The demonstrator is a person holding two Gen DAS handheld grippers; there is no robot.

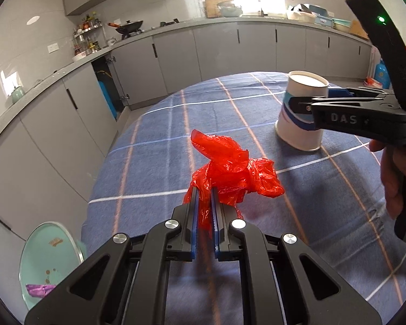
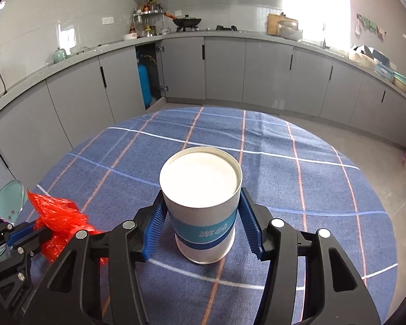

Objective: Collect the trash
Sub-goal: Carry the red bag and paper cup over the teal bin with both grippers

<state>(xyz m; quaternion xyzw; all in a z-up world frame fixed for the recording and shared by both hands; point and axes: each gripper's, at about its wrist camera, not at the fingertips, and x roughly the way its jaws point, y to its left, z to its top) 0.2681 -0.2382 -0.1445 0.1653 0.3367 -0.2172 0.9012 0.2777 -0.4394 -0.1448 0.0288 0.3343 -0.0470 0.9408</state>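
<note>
left wrist: close, angled down over table [image 1: 324,189] | right wrist: same | shared: tablecloth, cup [image 2: 203,208], red bag [image 1: 230,173]

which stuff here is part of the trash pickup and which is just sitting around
Part of the job:
- red plastic bag, pinched in the left gripper
- upside-down paper cup, between the right gripper's pads on the checked tablecloth

Just lying about:
- wok on the stove
- blue gas cylinder in the open cabinet
- green teapot on the counter

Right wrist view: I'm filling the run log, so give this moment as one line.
left tongs: shut on crumpled red plastic bag | right tongs: around upside-down white-and-blue paper cup, pads touching | blue checked tablecloth: beneath both
</note>
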